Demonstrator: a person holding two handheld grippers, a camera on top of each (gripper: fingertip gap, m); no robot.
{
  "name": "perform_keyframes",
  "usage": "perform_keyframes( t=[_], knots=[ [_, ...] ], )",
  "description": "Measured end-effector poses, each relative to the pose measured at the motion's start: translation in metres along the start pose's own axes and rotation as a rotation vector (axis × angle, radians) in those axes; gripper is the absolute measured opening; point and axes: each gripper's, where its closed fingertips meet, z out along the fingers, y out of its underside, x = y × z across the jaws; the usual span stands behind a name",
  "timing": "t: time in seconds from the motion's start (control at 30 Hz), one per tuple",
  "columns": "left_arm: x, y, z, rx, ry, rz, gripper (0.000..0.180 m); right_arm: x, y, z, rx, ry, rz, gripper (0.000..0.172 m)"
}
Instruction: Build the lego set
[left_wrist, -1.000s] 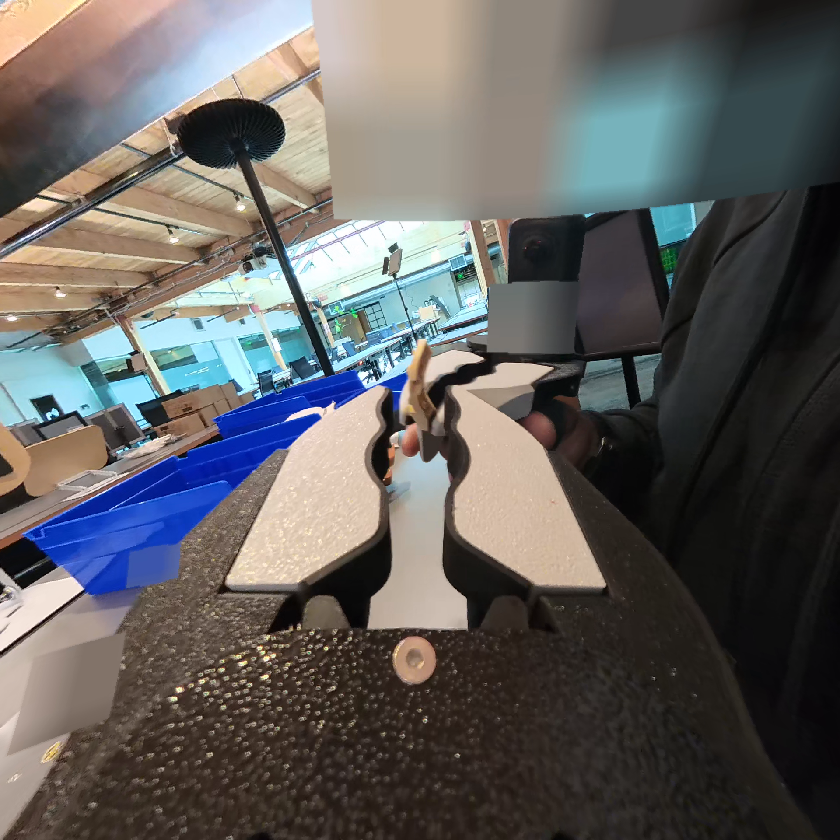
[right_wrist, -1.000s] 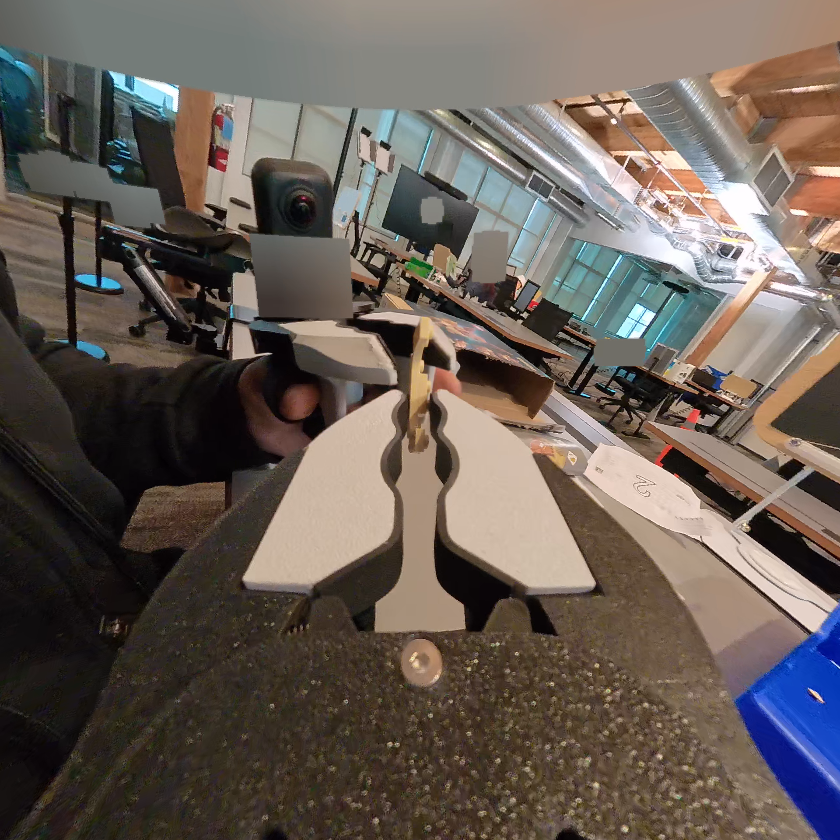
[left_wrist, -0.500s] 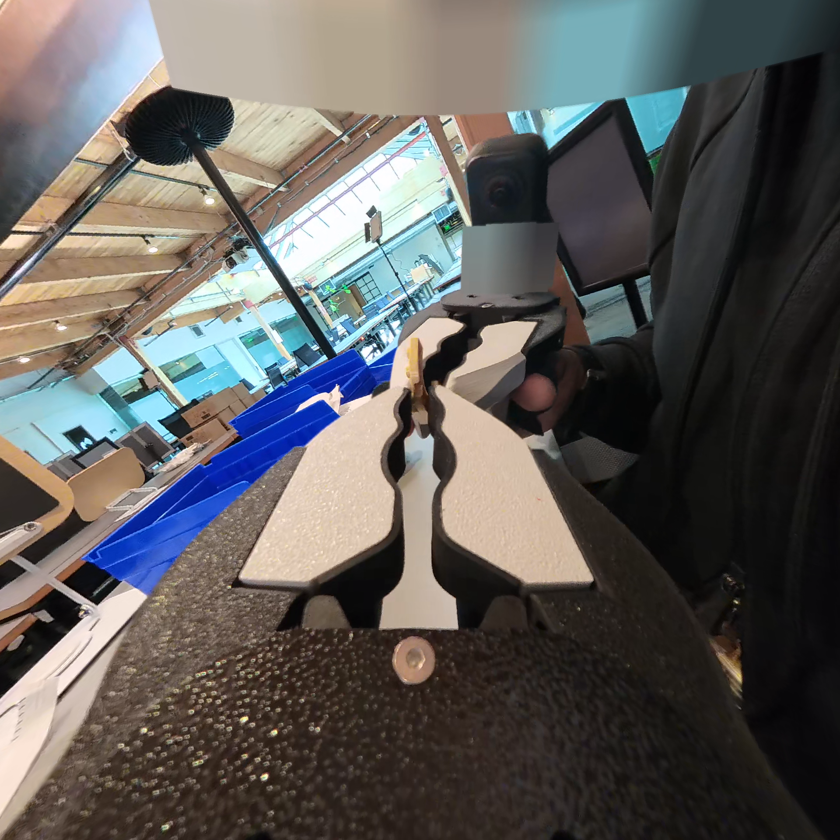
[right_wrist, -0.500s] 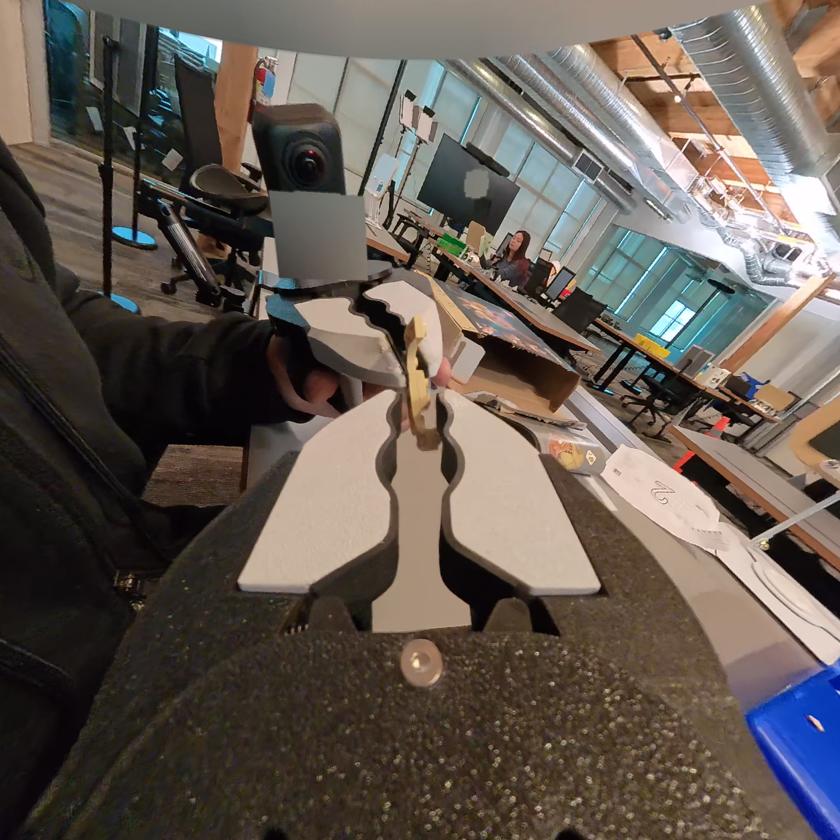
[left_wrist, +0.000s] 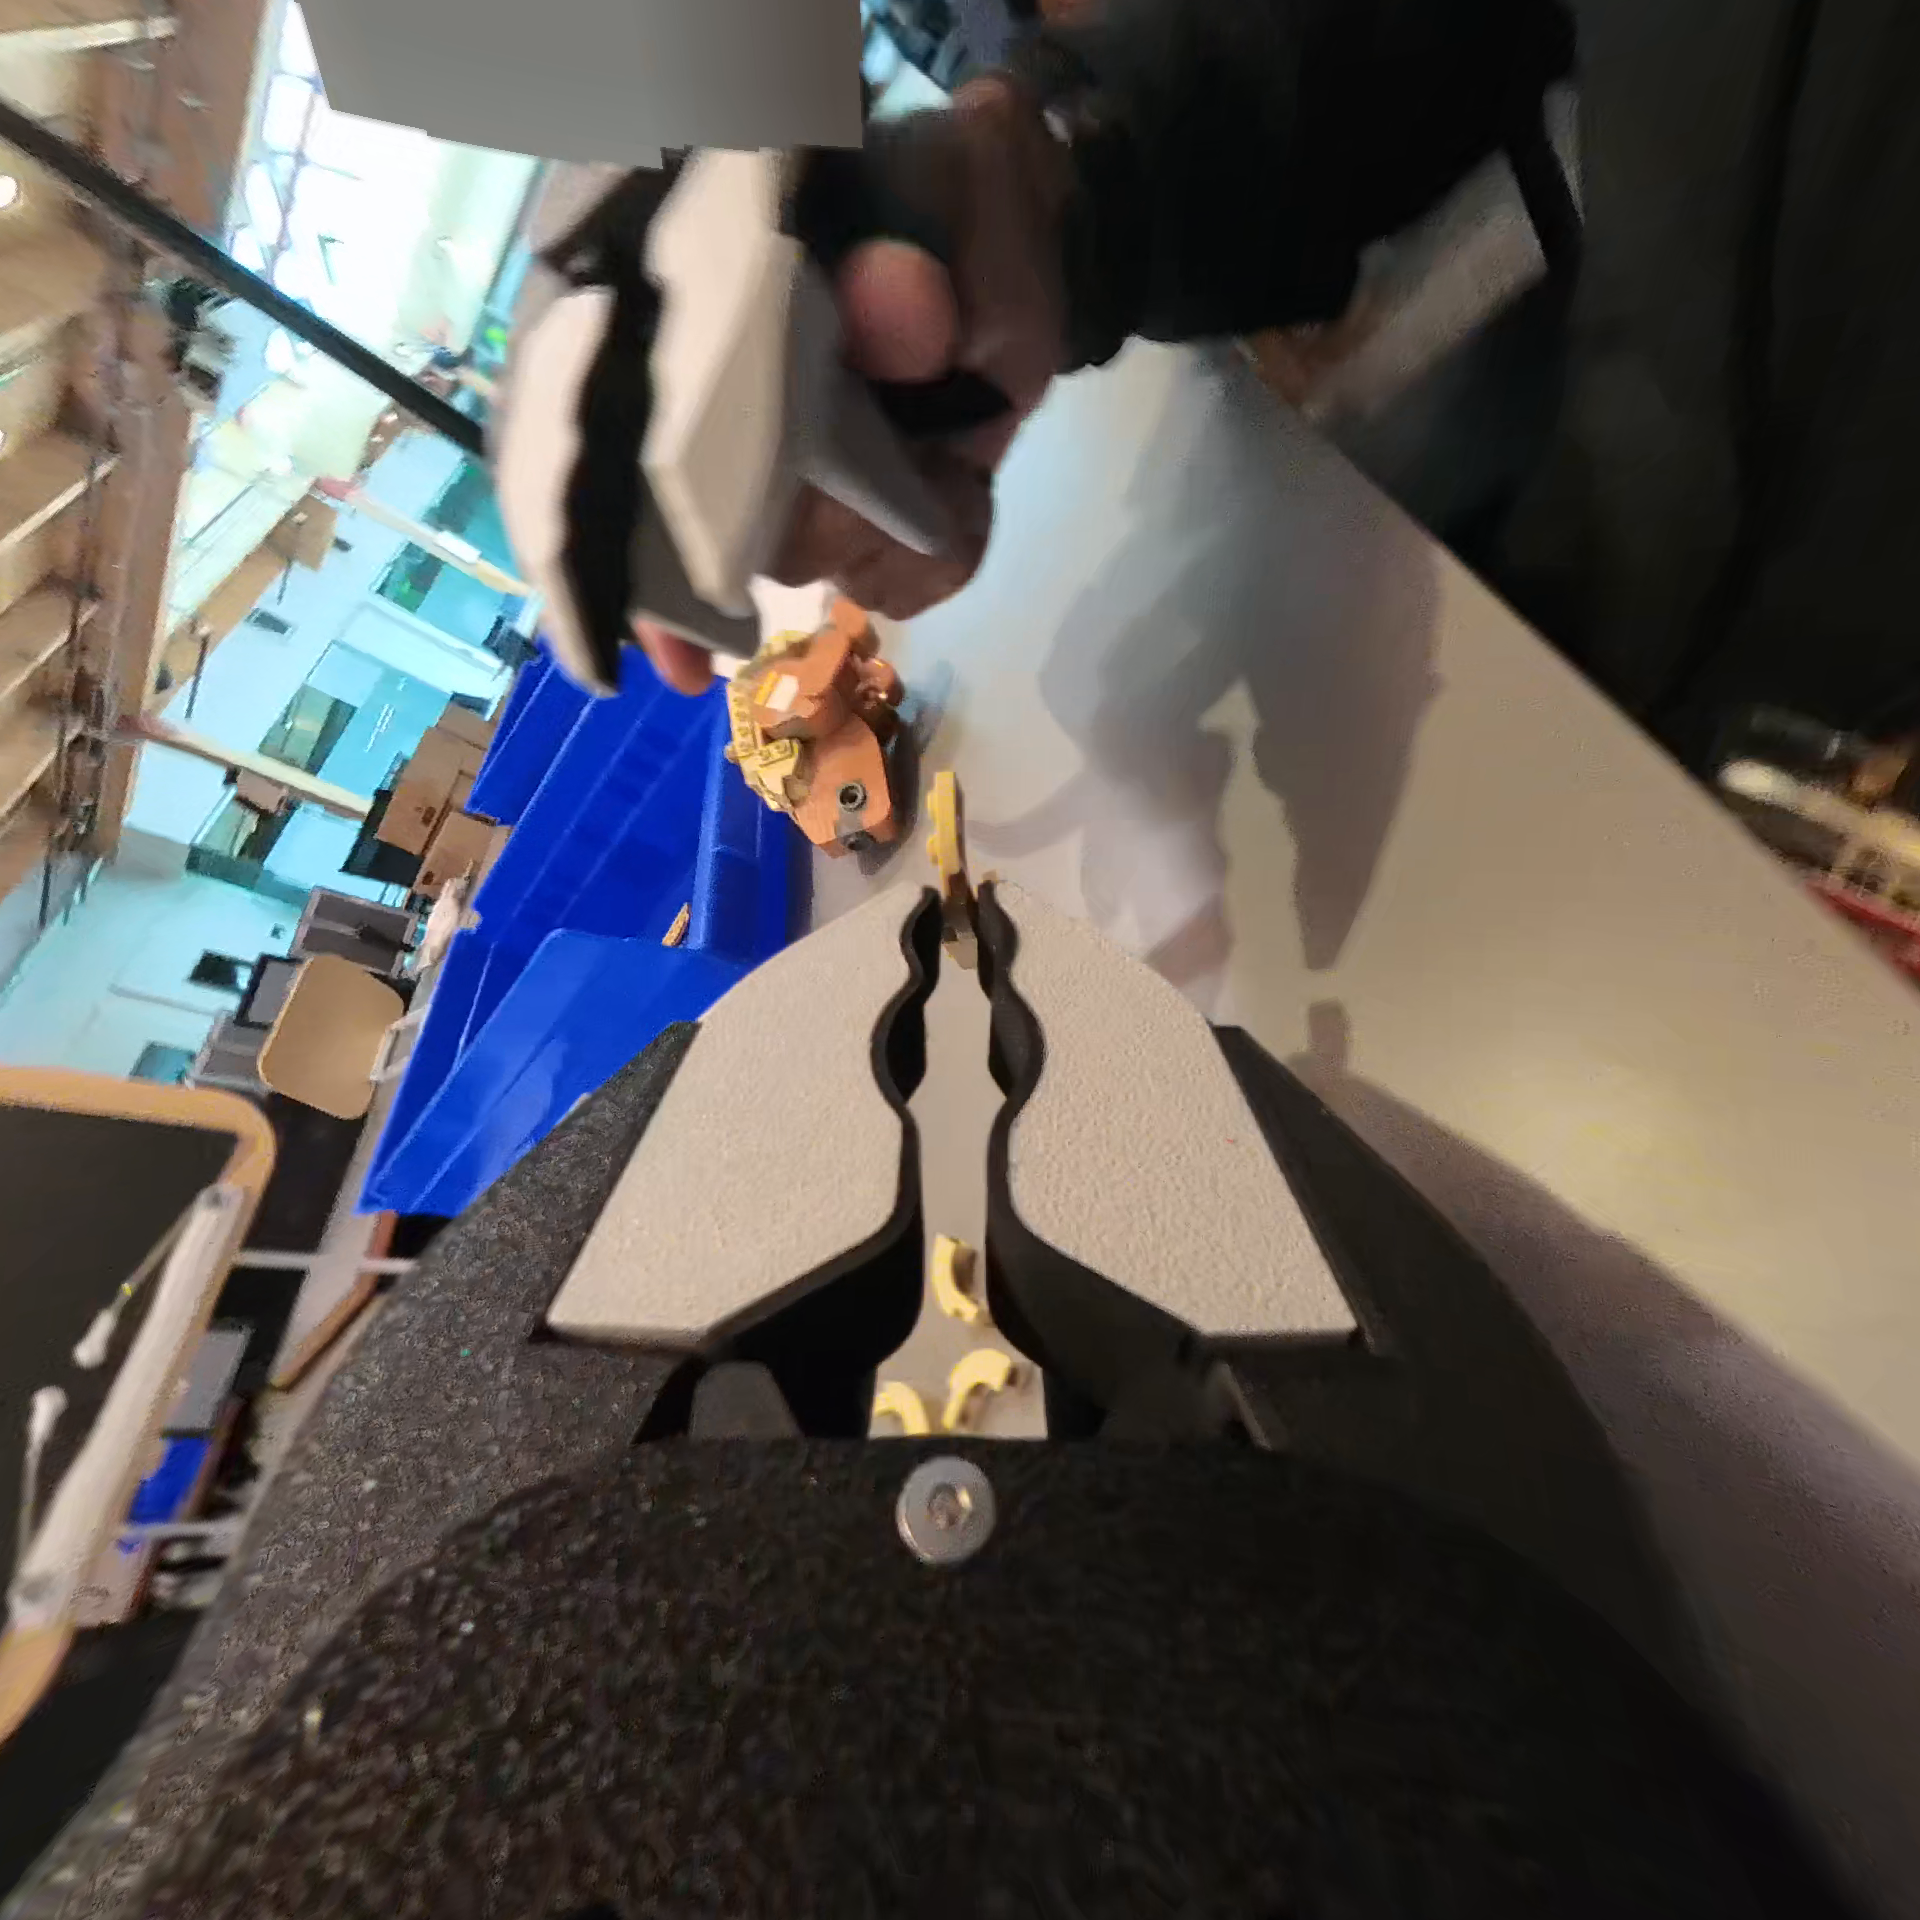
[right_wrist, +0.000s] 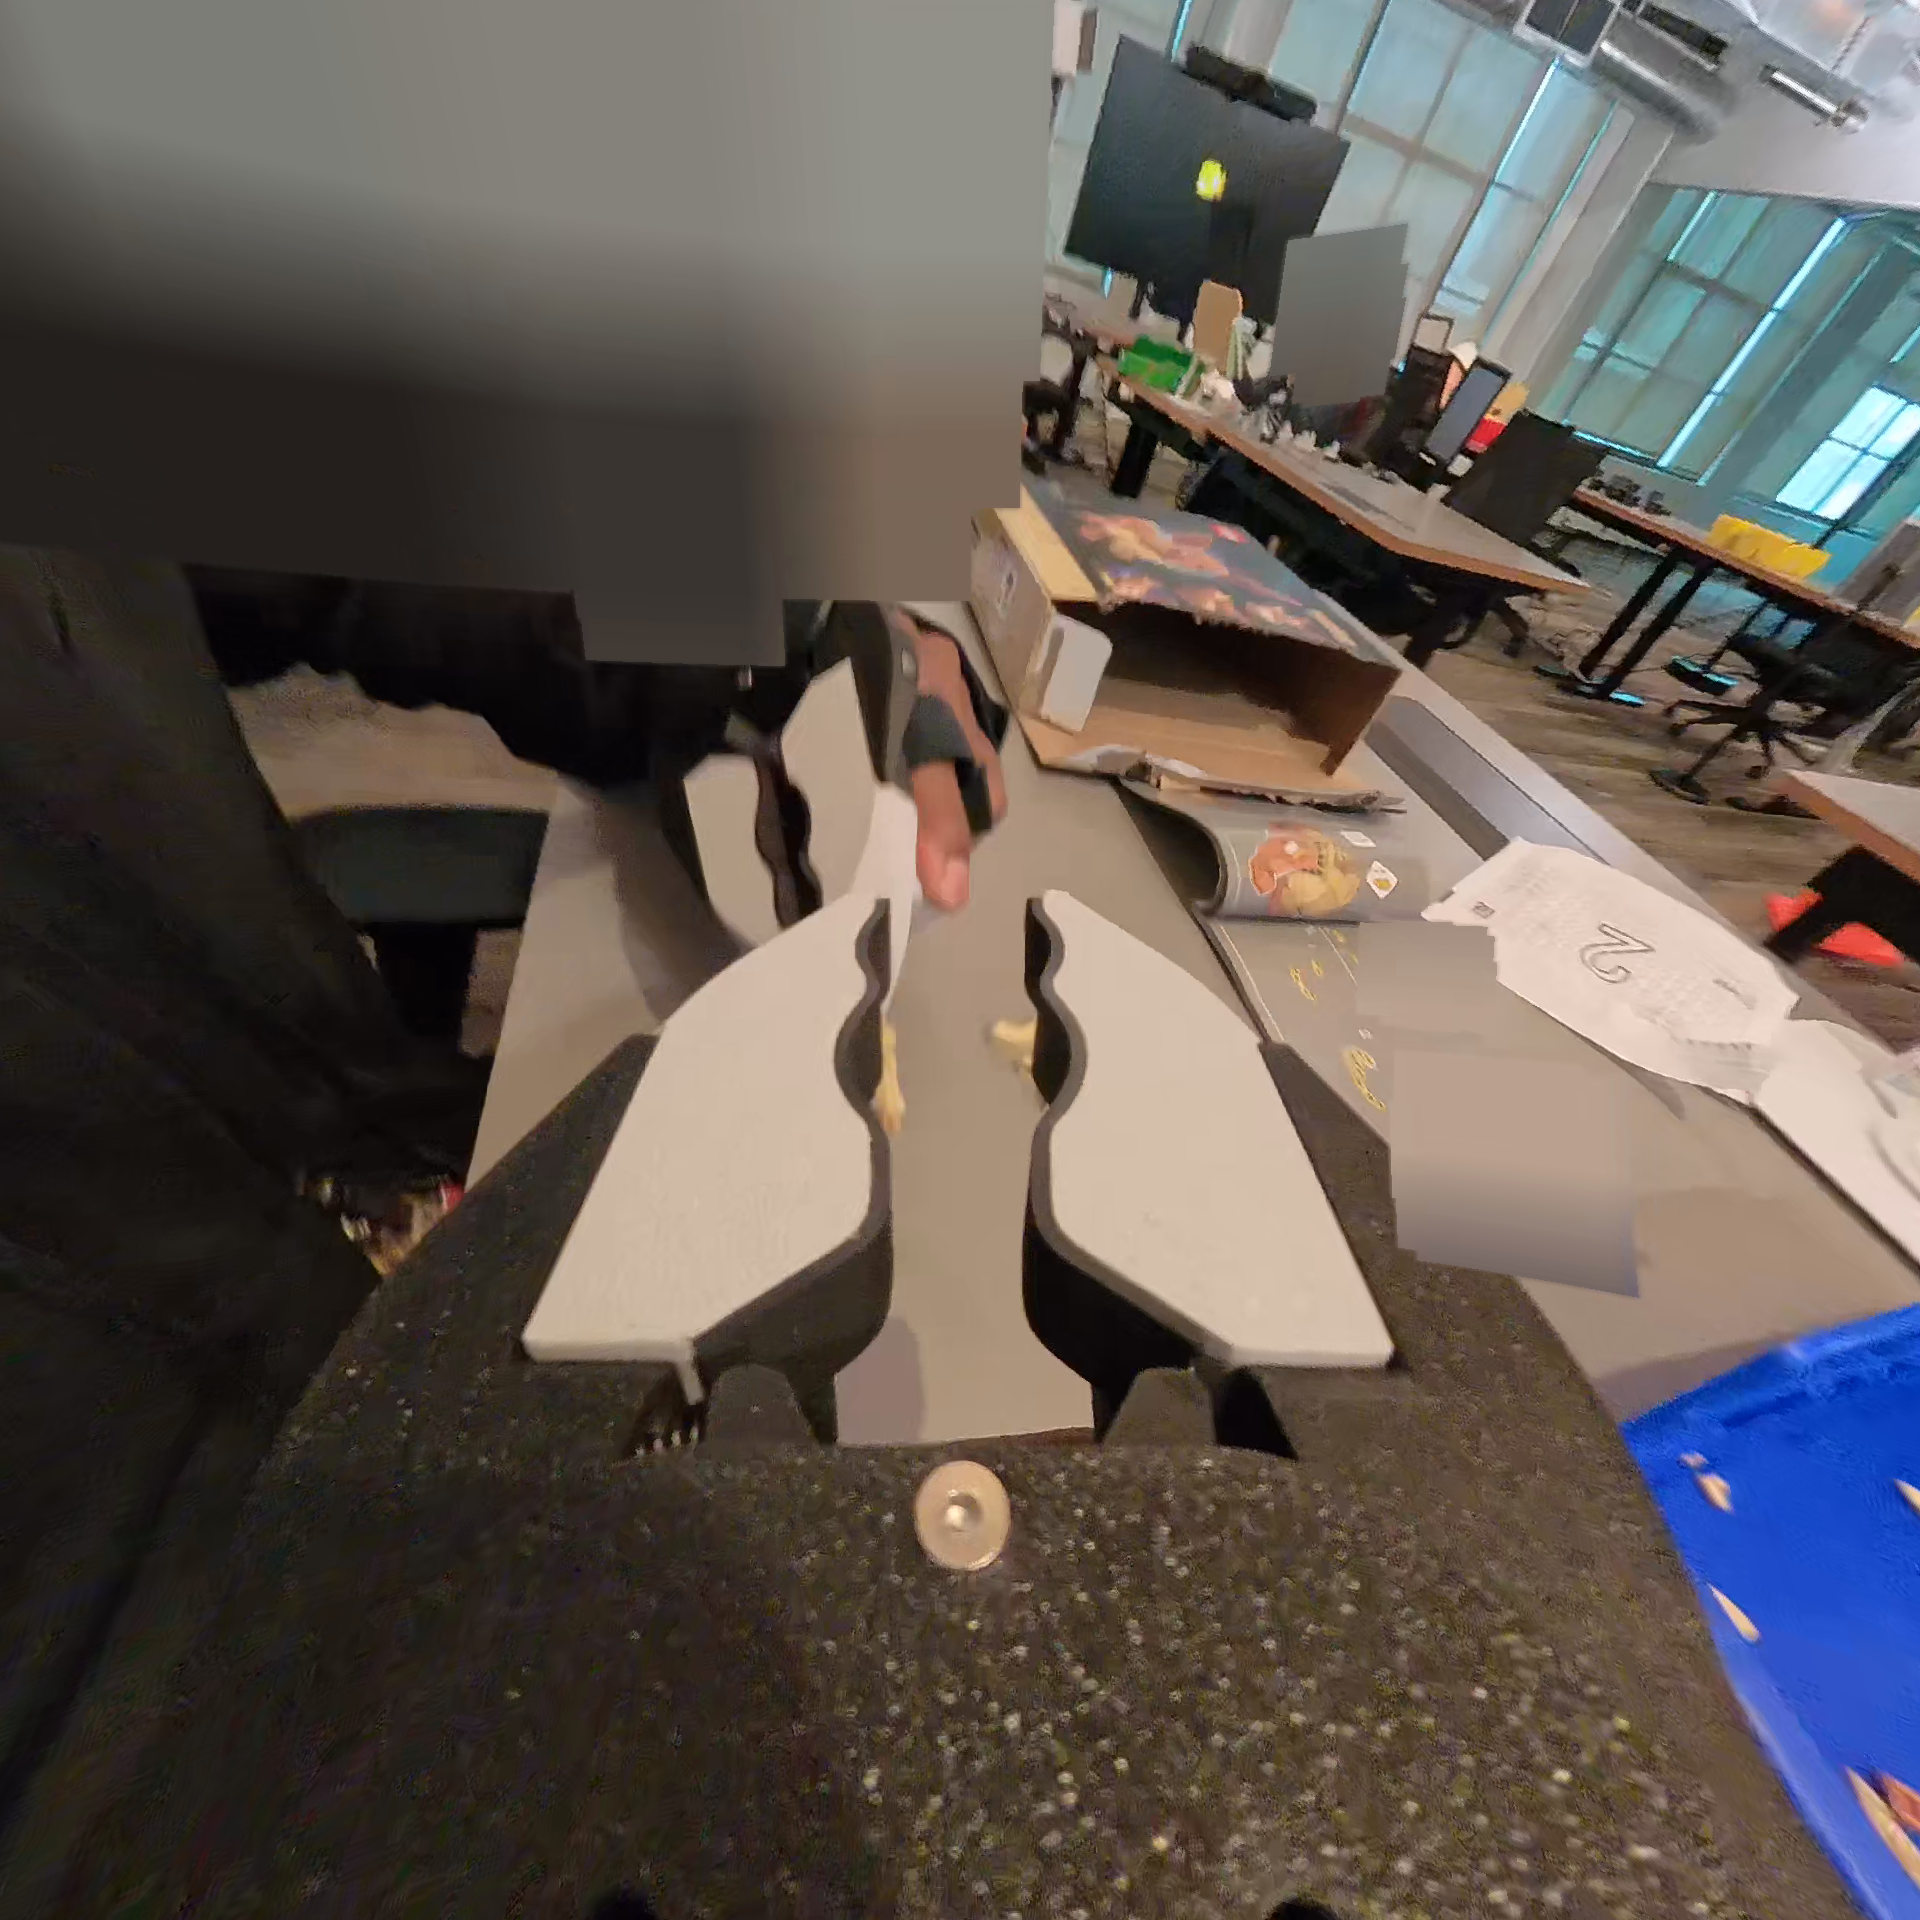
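Pinching a small flat tan-yellow toy-brick plate (left_wrist: 948, 852) edge-on at its very tips, the left gripper (left_wrist: 961, 914) holds its fingers pressed together on the piece's lower end, leaving most of the piece free above the grip, at the centre of the left wrist view. Just beyond it a brown and tan toy-brick model (left_wrist: 816, 743) rests on the pale grey tabletop (left_wrist: 1455, 935). The right gripper (right_wrist: 961, 920) hangs over that table with its fingers spread and nothing between them; pale yellow curved bricks (right_wrist: 1013, 1039) lie loose beneath. Blue plastic bins (left_wrist: 623, 831) stand at left, a torn cardboard box (right_wrist: 1195, 665) and a booklet (right_wrist: 1309, 873) at upper right, desks and windows behind.
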Motion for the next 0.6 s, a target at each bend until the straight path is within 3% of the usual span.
perform_keyframes(
  t=[0.2, 0.33, 0.6],
  knots=[
    [-0.009, 0.013, 0.024, 0.049, 0.1, 0.168, 0.006, 0.037, -0.006, 0.017, 0.134, -0.036, 0.128, 0.023],
    [-0.009, 0.024, 0.031, 0.097, 0.085, 0.176, 0.006, 0.049, 0.008, 0.029, 0.124, -0.007, 0.071, 0.022],
    [0.007, 0.042, 0.027, 0.062, 0.157, 0.224, 0.007, 0.047, 0.036, 0.034, 0.055, -0.012, 0.076, 0.012]
  ],
)
